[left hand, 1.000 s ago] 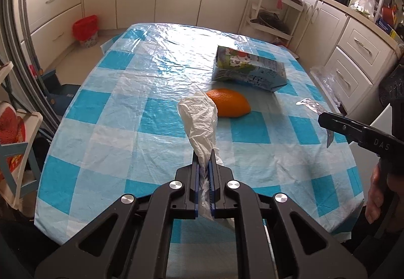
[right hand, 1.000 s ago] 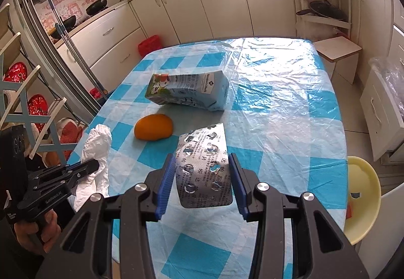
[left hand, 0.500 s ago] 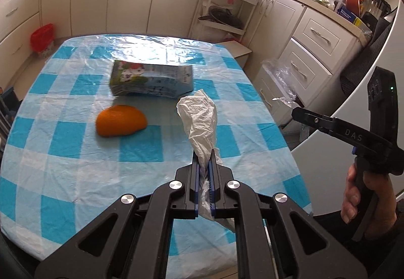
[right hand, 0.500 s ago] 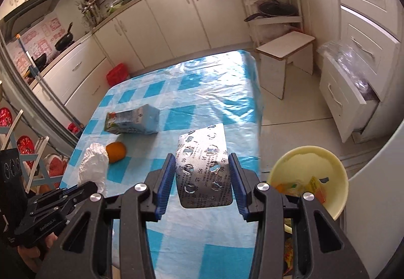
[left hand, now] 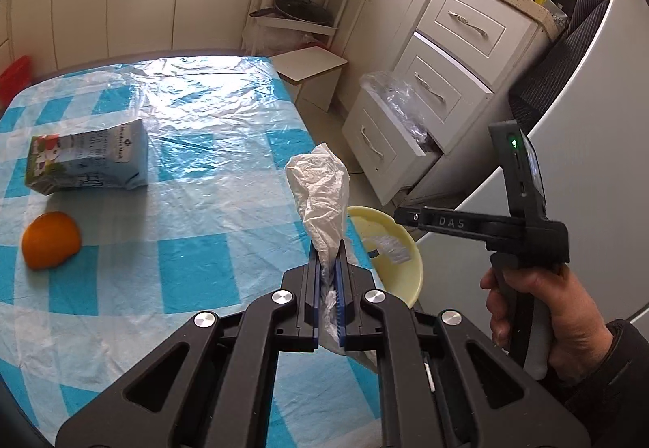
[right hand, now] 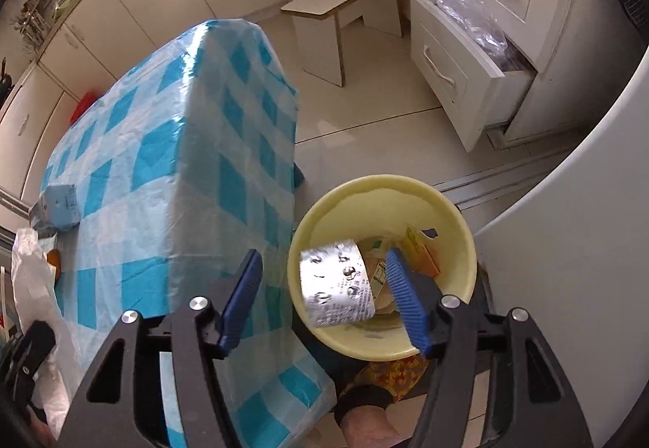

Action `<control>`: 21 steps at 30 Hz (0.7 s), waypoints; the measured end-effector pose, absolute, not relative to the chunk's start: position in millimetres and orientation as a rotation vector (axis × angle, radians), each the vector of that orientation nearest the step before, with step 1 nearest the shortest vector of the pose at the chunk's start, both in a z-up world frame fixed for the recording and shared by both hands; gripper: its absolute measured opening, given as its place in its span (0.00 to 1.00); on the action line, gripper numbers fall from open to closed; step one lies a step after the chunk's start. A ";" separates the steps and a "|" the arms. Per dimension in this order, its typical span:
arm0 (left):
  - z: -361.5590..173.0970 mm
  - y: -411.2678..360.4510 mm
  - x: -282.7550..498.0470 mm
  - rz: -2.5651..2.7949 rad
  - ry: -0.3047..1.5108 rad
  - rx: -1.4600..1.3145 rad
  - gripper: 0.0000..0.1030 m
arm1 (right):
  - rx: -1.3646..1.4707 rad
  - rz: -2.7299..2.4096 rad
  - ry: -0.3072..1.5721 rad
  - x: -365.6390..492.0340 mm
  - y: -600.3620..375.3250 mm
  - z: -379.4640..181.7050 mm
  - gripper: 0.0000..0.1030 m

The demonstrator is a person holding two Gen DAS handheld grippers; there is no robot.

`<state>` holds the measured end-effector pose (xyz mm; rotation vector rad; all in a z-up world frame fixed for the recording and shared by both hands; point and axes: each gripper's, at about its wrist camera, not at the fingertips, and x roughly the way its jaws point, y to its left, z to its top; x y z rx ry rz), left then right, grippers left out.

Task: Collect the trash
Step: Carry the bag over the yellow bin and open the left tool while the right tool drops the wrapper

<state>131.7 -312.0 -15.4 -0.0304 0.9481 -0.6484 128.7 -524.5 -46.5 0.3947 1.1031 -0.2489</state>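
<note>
Our right gripper (right hand: 324, 286) has just been opening over the yellow bin (right hand: 462, 245), its jaws now apart with the foil blister pack (right hand: 336, 284) loose between them and dropping toward the scraps inside, while our left gripper (left hand: 328, 277) is clamped on the crumpled white tissue (left hand: 320, 196) just beside that bin. By our reckoning the tissue goes in next; the milk carton (left hand: 87, 158) and the orange peel (left hand: 50, 239) lie well away from the bin on the blue-checked table (left hand: 194, 269), cream kitchen cabinets (left hand: 450, 54) behind
</note>
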 end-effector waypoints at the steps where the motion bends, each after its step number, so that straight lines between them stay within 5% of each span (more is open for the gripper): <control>1: -17.5 -317.4 132.9 -0.652 0.952 -0.025 0.06 | 0.432 -0.256 1.084 128.1 -533.4 -43.6 0.60; 14: -54.9 -406.3 137.5 -0.691 1.018 0.056 0.06 | 0.520 -0.133 0.584 97.1 -533.0 77.0 0.78; 21: -72.5 -464.8 140.2 -0.718 1.044 0.107 0.06 | 0.606 -0.174 0.521 93.1 -559.0 85.1 0.79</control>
